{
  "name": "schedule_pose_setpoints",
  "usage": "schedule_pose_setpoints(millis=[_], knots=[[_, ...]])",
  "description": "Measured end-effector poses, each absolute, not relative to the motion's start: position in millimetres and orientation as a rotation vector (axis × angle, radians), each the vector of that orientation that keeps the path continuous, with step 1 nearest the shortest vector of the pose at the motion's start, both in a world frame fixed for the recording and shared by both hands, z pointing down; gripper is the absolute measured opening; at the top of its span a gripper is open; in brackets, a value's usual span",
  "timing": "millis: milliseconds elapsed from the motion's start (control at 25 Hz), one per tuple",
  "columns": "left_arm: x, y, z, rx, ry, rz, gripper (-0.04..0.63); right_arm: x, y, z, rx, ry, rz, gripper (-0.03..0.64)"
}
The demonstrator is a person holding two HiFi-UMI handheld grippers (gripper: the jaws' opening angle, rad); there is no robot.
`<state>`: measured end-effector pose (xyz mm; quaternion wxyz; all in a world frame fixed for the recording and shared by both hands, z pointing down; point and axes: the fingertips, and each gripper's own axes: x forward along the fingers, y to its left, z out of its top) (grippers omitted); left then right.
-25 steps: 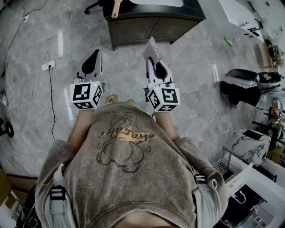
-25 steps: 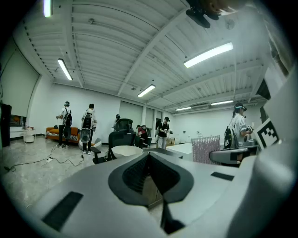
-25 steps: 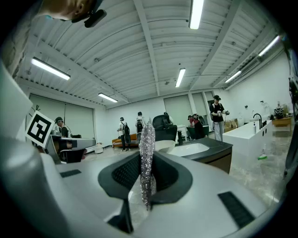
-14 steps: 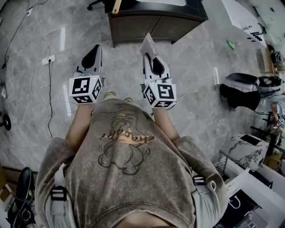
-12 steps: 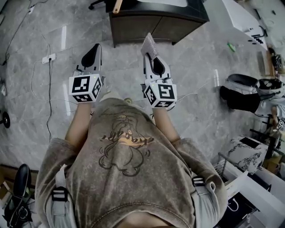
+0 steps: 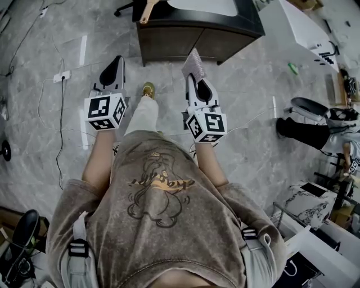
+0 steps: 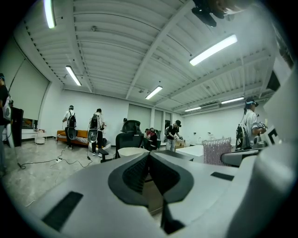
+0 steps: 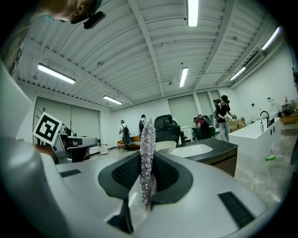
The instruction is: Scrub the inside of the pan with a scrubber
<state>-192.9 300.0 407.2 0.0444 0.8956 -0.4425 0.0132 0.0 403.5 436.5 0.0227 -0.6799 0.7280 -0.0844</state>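
Observation:
My right gripper [image 6: 193, 77] is shut on a flat, glittery silver scrubber [image 6: 193, 63] that sticks up past its tips. In the right gripper view the scrubber [image 8: 147, 139] stands on edge between the dark pads, with the gripper [image 8: 148, 162] clamped on it. My left gripper [image 6: 116, 62] is held level beside it, shut with nothing in it; its pads meet in the left gripper view [image 7: 149, 157]. Both point toward a dark counter [image 6: 169, 35]. A wooden handle [image 6: 147, 9] juts over that counter's edge. The pan body is not visible.
The counter [image 8: 219, 149] holds a white sink basin [image 6: 205, 5]. The person's leg and shoe [image 6: 148, 89] are between the grippers, over grey marble floor. Cables and a power strip [image 6: 62, 75] lie left. Office chairs, other people and white tables stand around the room.
The person has stepped forward: a leg and shoe now swing out between the grippers. Both grippers stay level and shut, with the scrubber still in the right one.

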Motion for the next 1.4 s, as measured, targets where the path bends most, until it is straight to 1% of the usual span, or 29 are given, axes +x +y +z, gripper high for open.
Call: schedule_pose_setpoints(millis=[400,1080,1400], knots=[[-159.4,221.0,422.0,2.719,-1.354,0.048,0.017,43.1,335.4,443.3,-2.148,2.254,-0.253,0.08],[-109.6,15.6,414.5,2.687,-1.319,0.088,0.017,89.6,131.9,430.5,-2.133,2.28,-0.291,0.08],[-88.1,-51.0,416.5,2.695,-1.271,0.102,0.017,99.8,64.5,424.0,-2.131,2.28,-0.283,0.08]])
